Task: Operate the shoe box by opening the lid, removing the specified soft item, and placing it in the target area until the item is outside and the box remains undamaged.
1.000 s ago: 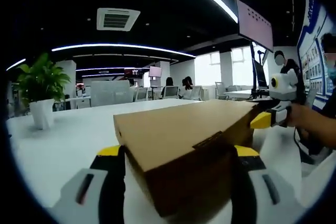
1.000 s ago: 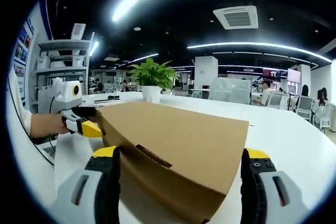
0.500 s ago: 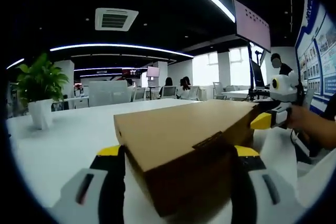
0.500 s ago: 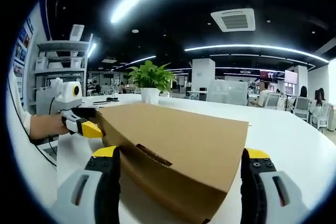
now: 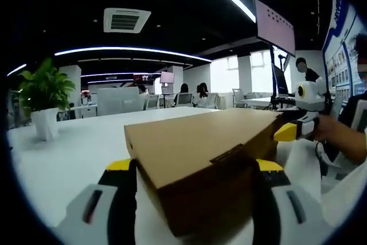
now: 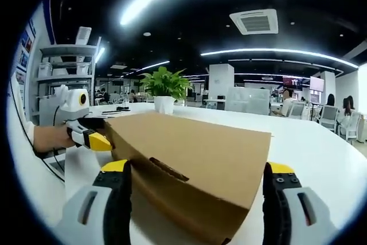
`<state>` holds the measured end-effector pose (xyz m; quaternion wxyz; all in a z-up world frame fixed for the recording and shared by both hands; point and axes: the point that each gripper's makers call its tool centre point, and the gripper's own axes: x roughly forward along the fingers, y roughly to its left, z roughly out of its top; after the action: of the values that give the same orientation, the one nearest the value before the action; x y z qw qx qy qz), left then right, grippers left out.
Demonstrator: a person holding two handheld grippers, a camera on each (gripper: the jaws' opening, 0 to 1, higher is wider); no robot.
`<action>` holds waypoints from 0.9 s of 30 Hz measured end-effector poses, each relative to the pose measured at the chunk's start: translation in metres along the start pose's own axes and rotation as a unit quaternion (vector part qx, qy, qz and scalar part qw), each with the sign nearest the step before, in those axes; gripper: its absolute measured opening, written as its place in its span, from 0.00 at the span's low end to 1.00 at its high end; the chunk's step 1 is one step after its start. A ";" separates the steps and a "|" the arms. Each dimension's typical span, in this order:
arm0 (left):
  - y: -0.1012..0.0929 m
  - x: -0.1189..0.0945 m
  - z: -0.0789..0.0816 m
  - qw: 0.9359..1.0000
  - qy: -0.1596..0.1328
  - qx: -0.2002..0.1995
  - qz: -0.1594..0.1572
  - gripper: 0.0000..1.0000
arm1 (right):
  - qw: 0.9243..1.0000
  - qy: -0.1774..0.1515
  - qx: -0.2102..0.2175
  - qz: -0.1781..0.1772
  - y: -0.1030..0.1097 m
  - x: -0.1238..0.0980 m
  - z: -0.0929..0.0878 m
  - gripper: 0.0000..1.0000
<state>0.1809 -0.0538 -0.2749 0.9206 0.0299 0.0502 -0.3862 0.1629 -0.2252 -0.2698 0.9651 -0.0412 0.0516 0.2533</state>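
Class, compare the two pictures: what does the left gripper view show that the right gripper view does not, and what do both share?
Left gripper view: a hanging monitor and a bright window beyond the table.

Right gripper view: grey shelving against the wall with posters.

Both: the closed cardboard shoe box on the white table, a potted plant, and the opposite hand-held gripper at the box's far end.
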 end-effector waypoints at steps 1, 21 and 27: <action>-0.001 -0.001 0.000 1.000 0.002 0.000 0.004 0.84 | 1.000 -0.001 0.000 -0.001 0.000 -0.001 0.000 0.97; -0.009 -0.012 -0.002 1.000 -0.009 0.008 0.010 0.83 | 1.000 -0.002 0.000 0.004 0.009 -0.008 0.001 0.97; -0.010 -0.015 -0.003 1.000 -0.007 0.008 0.010 0.83 | 1.000 0.007 0.000 0.006 0.009 -0.009 -0.001 0.97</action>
<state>0.1631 -0.0501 -0.2763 0.9246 0.0350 0.0408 -0.3771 0.1508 -0.2221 -0.2697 0.9633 -0.0426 0.0582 0.2584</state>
